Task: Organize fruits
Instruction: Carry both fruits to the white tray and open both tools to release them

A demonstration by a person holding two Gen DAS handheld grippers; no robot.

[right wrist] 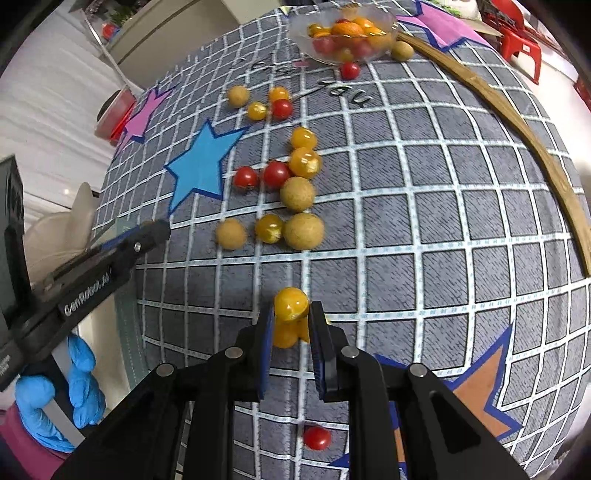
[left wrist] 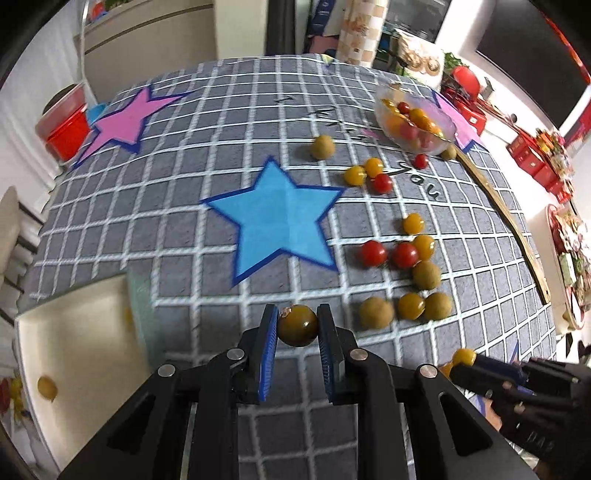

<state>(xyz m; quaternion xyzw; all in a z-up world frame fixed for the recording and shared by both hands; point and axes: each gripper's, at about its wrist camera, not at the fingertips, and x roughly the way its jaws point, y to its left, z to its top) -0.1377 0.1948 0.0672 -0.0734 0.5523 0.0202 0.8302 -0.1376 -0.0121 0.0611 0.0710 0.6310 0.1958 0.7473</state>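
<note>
My left gripper (left wrist: 297, 325) is shut on a dark yellow tomato (left wrist: 297, 325) held just right of a cream tray (left wrist: 74, 332) that holds one yellow fruit (left wrist: 47, 387). My right gripper (right wrist: 291, 314) is shut on a yellow tomato (right wrist: 291, 302) above the cloth, with another yellow tomato (right wrist: 286, 334) lying under it. Several red and yellow tomatoes and tan longans (right wrist: 303, 229) are scattered on the checked cloth. A clear bowl (left wrist: 443, 123) of tomatoes stands at the far right; it also shows in the right wrist view (right wrist: 306, 26).
A grey checked tablecloth (left wrist: 221, 140) with coloured stars covers the table. A wooden rim (right wrist: 517, 125) curves along the right edge. A red tomato (right wrist: 317, 438) lies near my right gripper's base. A red bin (left wrist: 64, 129) stands beyond the far left corner.
</note>
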